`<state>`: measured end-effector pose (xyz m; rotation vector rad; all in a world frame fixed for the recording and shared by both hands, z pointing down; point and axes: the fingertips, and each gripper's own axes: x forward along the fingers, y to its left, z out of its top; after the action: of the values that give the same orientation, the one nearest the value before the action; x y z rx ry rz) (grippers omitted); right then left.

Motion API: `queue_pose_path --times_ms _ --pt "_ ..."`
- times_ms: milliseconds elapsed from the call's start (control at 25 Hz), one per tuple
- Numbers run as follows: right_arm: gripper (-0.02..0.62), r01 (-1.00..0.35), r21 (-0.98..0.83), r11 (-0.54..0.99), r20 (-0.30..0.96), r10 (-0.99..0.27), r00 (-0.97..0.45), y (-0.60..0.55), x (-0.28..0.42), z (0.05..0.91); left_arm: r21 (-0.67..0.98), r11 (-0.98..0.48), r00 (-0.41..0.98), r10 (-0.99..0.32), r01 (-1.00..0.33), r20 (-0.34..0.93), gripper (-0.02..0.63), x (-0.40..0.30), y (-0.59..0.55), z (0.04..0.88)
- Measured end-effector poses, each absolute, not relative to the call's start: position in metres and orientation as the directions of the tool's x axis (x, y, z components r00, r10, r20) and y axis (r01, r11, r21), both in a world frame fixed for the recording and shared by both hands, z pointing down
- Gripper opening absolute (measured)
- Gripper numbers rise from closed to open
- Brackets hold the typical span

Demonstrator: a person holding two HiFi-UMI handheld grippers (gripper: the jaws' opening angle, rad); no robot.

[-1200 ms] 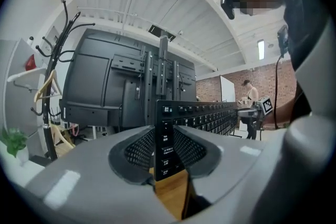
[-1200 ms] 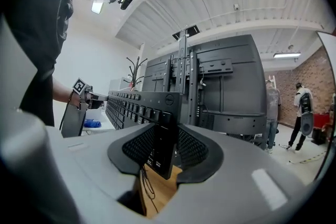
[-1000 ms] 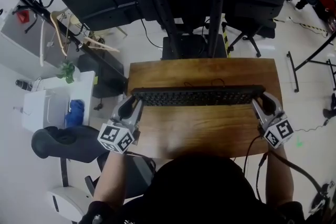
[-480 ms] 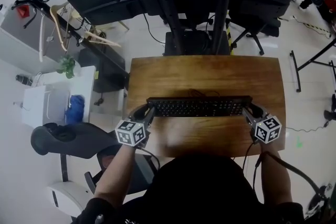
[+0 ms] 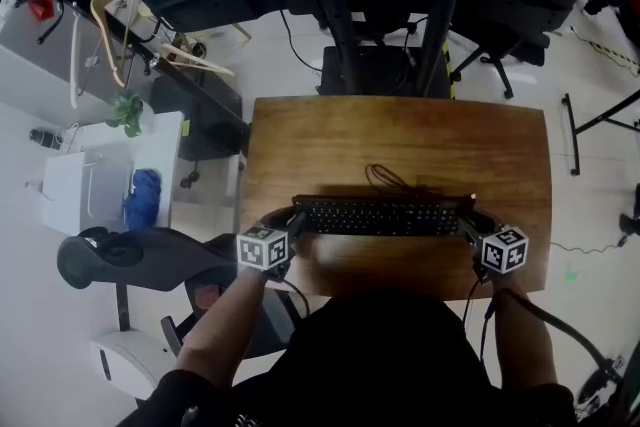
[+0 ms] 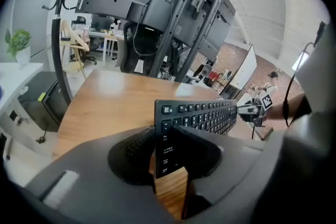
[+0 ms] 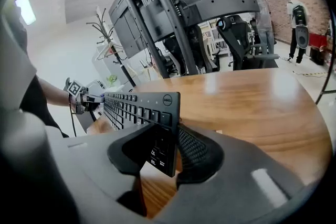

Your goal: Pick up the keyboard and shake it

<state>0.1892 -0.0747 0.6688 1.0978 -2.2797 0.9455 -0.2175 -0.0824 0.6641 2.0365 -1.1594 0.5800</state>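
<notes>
As the head view looked steeply down, a white side cabinet (image 5: 100,180) with a blue cloth (image 5: 143,200) on it and a small green plant (image 5: 127,110) at its far corner stood at the far left, and a black office chair (image 5: 130,260) sat just nearer the person. To the right of these, the left tool (image 5: 292,220) was clamped on the left end of the black full-size computer keyboard (image 5: 380,216). In the left gripper view that tool (image 6: 165,152) had the board's end (image 6: 202,115) between its dark jaws, the ribbed one against the underside and the other against the key face. The keyboard lay across the near half of the rectangular brown wooden tabletop (image 5: 400,130), its long side parallel to the near edge and its keys visible from above. Whether it touched the wood could not be told. A thin black cable (image 5: 390,177) looped on the tabletop just behind it. At the keyboard's right end the right tool (image 5: 468,220) gripped in the same way. The right gripper view showed this tool (image 7: 165,152) closed on the end with the maker's badge (image 7: 134,105), with the ribbed jaw on the underside.
</notes>
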Motion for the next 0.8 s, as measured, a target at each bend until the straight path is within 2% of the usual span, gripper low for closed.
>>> queue_pose_path --times_ms 400,800 --pt "0.135 -0.808 -0.427 0.407 0.704 -0.411 -0.579 -0.068 0.189 0.706 0.389 -0.287 0.480 -0.426 -0.875 0.767 0.101 -0.216 -0.071 0.704" --pt "0.150 -0.835 -0.443 0.325 0.703 -0.452 -0.549 -0.072 0.192 0.720 0.411 -0.223 0.468 -0.420 -0.884 0.778 0.104 -0.214 -0.088 0.722"
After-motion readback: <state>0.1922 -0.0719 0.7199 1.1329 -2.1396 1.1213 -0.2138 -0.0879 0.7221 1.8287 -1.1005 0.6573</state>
